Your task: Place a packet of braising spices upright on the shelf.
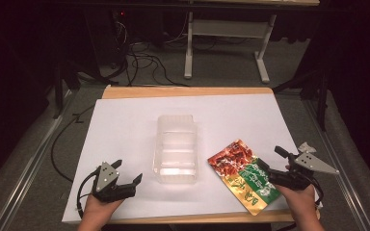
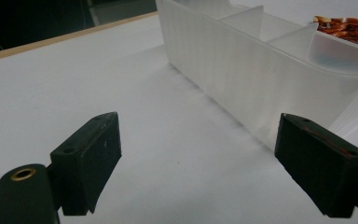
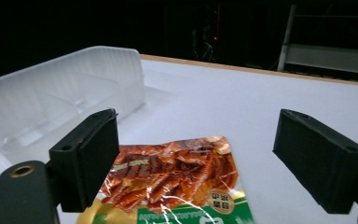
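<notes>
Both hands enter from the near edge of the worktop point(image 1: 125, 115), a white sheet over a wooden board. The left hand point(image 1: 99, 208) sits at the near left corner, forearm angled slightly inward, carrying the left gripper point(image 1: 127, 172) low over the sheet and pointed toward the middle. The right hand point(image 1: 302, 201) sits at the near right corner, carrying the right gripper point(image 1: 271, 159) aimed inward and away from the near edge.

Left gripper: jaws wide apart, nothing between them. In the left gripper view point(image 2: 198, 154) bare white sheet lies between the jaws and the long side wall of the container runs just ahead on the right.

Right gripper: jaws wide apart, holding nothing. In the right gripper view point(image 3: 196, 154) they stand on either side of the packet's upper end; whether either jaw touches it cannot be told.

A clear plastic container point(image 1: 175, 147) with inner dividers stands upright near the centre of the worktop, empty.

A snack packet point(image 1: 241, 174) lies flat toward the near right corner, just beside the container, set diagonally. It is glossy foil, red-brown food picture on the far half, green and gold on the near half.
</notes>
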`<state>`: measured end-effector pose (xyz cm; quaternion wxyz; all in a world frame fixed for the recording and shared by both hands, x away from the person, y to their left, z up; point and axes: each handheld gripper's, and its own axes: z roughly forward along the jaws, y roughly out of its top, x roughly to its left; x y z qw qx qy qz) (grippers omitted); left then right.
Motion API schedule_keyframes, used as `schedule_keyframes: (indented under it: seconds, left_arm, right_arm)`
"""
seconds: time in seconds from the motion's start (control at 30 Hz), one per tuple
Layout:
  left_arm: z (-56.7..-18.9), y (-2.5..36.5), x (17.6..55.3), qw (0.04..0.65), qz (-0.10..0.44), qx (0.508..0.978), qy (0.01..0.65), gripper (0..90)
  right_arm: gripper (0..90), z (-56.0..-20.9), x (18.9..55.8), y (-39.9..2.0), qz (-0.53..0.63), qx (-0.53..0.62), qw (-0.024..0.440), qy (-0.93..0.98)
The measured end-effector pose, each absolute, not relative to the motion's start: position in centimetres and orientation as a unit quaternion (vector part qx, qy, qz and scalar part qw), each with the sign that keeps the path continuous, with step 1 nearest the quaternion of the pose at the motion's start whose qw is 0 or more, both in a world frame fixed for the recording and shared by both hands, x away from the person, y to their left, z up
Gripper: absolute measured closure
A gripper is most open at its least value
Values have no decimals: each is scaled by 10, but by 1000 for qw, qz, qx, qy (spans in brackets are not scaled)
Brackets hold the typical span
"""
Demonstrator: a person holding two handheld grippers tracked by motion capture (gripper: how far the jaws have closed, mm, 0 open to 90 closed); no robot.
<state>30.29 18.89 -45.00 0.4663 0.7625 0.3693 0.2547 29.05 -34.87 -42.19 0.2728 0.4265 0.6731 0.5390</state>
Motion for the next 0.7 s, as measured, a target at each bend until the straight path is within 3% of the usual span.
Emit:
schedule_keyframes:
  seconds: [0.7]
  left_arm:
    - [-449,187,308,465,257,760,375,148]
  right_arm:
    - [161,-427,287,-363,533,456,254,666]
